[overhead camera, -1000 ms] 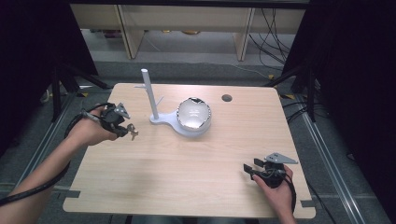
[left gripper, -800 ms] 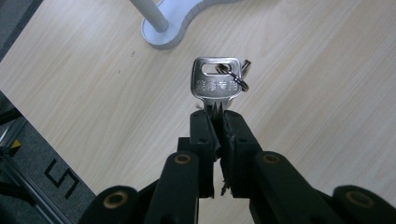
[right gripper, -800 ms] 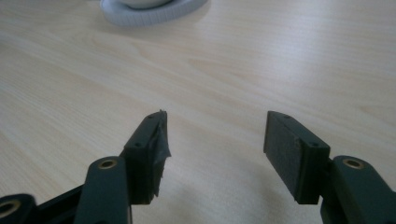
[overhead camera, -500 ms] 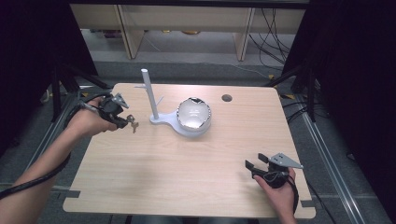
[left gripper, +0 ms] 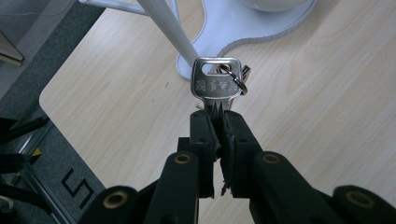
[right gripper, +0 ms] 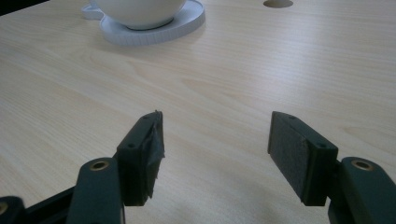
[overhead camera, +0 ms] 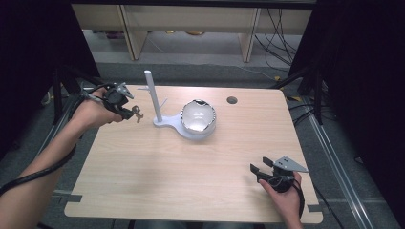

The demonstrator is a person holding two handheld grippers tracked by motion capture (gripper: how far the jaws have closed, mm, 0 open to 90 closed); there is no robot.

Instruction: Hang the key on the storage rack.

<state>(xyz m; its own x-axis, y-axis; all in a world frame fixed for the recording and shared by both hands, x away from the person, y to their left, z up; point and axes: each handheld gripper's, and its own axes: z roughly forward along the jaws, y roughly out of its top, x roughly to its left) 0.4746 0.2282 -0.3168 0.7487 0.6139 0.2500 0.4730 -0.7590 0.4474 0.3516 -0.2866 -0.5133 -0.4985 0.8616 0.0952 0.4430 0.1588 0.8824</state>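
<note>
Key (left gripper: pixel 215 85) is pinched by its blade between the shut pads of the left gripper (left gripper: pixel 218 135), bow and split ring (left gripper: pixel 236 80) sticking out, at upper left of the high view, just beside the white post (overhead camera: pixel 152 95) of the stand (overhead camera: pixel 168 123). Risk, as judged: thin grip on the blade, so the key could be twisted or dropped if the ring is knocked against the post or a peg. Table edge (overhead camera: pixel 93 143) is near the left hand; open room is left at centre. Right gripper (right gripper: pixel 215 144) is held wide open, empty, low over the table at lower right.
</note>
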